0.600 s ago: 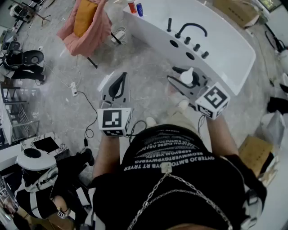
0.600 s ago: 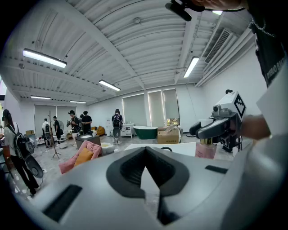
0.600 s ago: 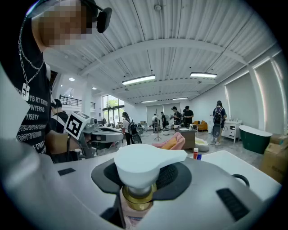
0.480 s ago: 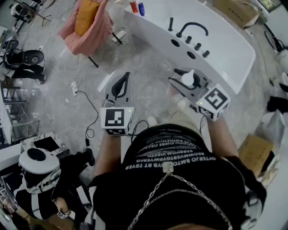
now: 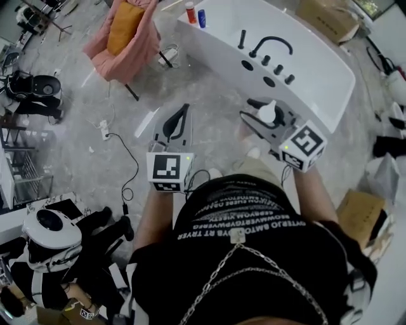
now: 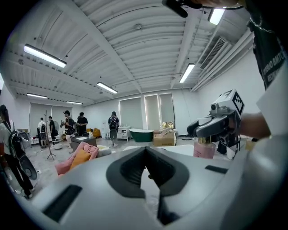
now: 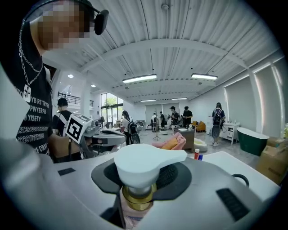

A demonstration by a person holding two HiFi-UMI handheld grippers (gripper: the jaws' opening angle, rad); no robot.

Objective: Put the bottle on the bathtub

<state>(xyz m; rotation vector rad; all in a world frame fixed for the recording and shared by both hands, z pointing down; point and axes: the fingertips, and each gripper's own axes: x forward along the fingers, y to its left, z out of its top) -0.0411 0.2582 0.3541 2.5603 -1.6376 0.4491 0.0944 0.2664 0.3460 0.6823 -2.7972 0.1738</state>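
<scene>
A pink pump bottle point(image 5: 266, 112) with a white cap and gold collar sits upright in my right gripper point(image 5: 259, 114), which is shut on its neck. In the right gripper view the cap point(image 7: 146, 164) fills the space between the jaws of the right gripper point(image 7: 144, 179). The white bathtub point(image 5: 320, 73) lies just ahead, its rim beyond the bottle. My left gripper point(image 5: 177, 119) hovers over the floor left of the bottle, shut on nothing. The left gripper view shows its jaws closed point(image 6: 146, 173), with the bottle point(image 6: 204, 148) off to the right.
A black faucet point(image 5: 271, 44) and knobs stand on the tub's deck. A red bottle point(image 5: 190, 11) and a blue bottle point(image 5: 202, 17) stand at its far corner. A pink chair point(image 5: 127, 38), a floor cable point(image 5: 127, 155), cardboard boxes point(image 5: 363, 212) and people surround the area.
Both grippers have drifted slightly forward toward the bathtub. The right one still holds the bottle; the left stays shut.
</scene>
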